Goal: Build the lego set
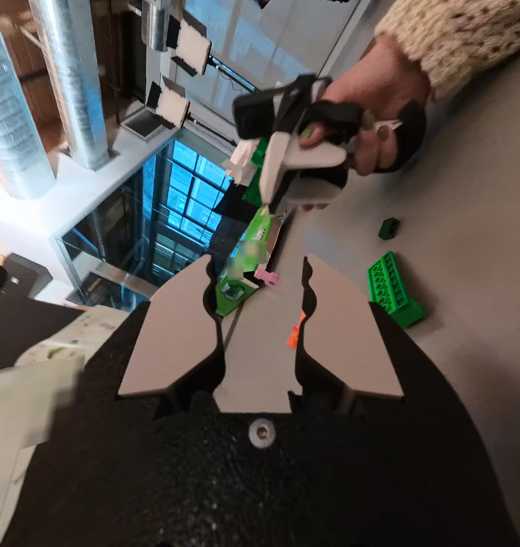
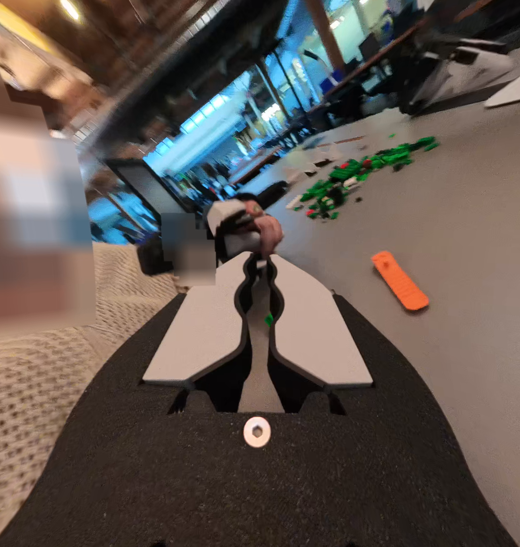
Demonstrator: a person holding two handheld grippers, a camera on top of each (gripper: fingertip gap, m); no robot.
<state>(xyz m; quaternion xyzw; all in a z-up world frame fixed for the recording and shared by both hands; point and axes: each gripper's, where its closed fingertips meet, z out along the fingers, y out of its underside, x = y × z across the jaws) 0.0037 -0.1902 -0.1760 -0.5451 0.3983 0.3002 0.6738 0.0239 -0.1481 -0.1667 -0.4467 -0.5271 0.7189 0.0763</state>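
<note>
My left gripper (image 1: 258, 260) is open and empty, held above the grey table (image 1: 474, 236). Ahead of it lie a small pink piece (image 1: 267, 276) and a green printed box (image 1: 252, 236). A bright green brick assembly (image 1: 392, 293) lies to its right, with a small dark green brick (image 1: 389, 228) beyond. A hand holds my right gripper (image 1: 267, 207) above the box, tips together. In the right wrist view my right gripper (image 2: 260, 259) is shut, with a green speck (image 2: 269, 319) showing through the finger gap. I cannot tell if it holds anything.
An orange flat tool (image 2: 400, 281) lies on the table right of my right gripper; an orange bit (image 1: 294, 337) shows beside my left gripper's right finger. A pile of loose green bricks (image 2: 356, 177) lies farther off. A knit sleeve (image 2: 75, 355) fills the left side.
</note>
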